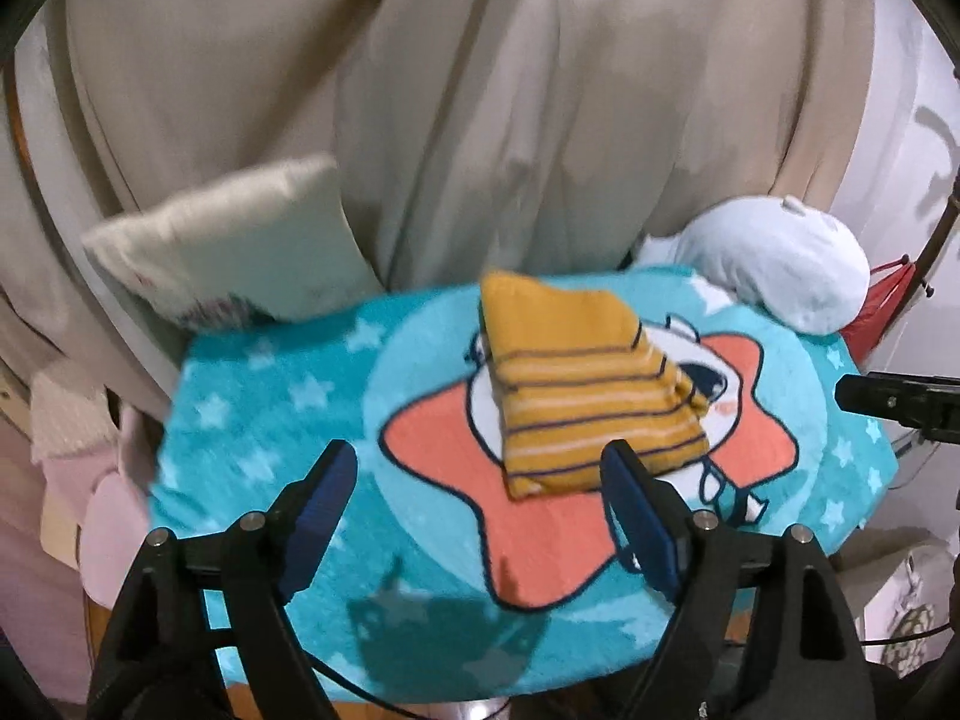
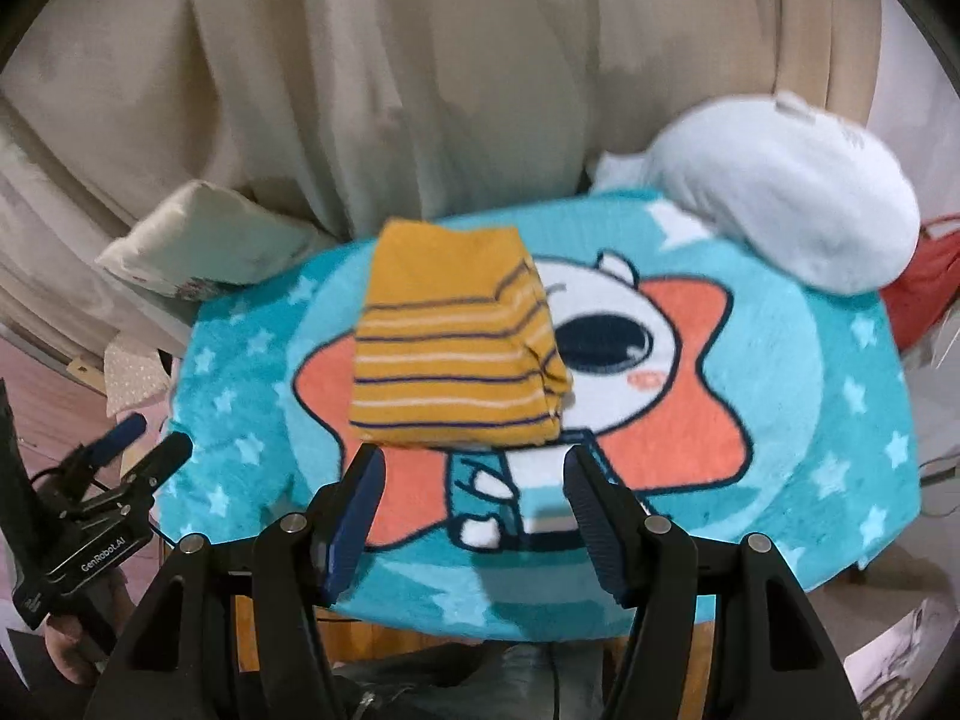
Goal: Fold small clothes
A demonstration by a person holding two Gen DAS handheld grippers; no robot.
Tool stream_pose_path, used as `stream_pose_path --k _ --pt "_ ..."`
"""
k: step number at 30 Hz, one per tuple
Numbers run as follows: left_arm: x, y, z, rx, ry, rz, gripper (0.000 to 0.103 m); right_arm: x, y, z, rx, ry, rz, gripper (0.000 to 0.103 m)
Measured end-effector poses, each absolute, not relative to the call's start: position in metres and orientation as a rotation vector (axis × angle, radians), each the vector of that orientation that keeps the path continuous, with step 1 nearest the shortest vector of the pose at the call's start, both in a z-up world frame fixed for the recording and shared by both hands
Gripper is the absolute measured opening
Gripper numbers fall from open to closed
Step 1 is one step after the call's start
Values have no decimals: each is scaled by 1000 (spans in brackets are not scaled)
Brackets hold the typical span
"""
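Folded into a compact square bundle, the yellow striped garment [image 2: 459, 354] lying on the turquoise cartoon mat [image 2: 780, 360], over the left arm of the orange star [image 2: 678, 396] and beside the big-eyed white character's face [image 2: 600, 324] — plain mustard panel at the far end, navy and white stripes toward the cameras. Hovering above the mat's near side, the right gripper [image 2: 474, 510], jaws spread wide and empty, dark blue pads facing each other with the bundle's near edge showing between and beyond the tips, no contact. Likewise released and holding nothing, the left gripper [image 1: 480, 504], poised above the mat with the bundle just past its right finger. Seen from the right wrist, off the mat's left edge, that same left tool with a hand on its handle. At the far left corner a cream pillow [image 1: 222, 252]; at the far right corner a white plush toy [image 2: 786, 192] resting partly on the mat. Behind everything, beige curtains [image 2: 420, 60] — heavy folds across the whole background.
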State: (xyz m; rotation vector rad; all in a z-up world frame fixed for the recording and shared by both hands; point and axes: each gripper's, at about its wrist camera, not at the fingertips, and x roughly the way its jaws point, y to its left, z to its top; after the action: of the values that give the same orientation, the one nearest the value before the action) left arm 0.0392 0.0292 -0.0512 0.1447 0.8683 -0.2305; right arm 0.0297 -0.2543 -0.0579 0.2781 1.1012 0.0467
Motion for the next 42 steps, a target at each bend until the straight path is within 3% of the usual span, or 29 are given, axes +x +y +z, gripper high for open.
stream_pose_path --k 12,42 --pt "1 27 -8 207 802 -236 83 10 -230 -3 220 1027 24 70" --pt "7 46 0 129 879 -219 84 12 -198 13 133 1005 -21 70"
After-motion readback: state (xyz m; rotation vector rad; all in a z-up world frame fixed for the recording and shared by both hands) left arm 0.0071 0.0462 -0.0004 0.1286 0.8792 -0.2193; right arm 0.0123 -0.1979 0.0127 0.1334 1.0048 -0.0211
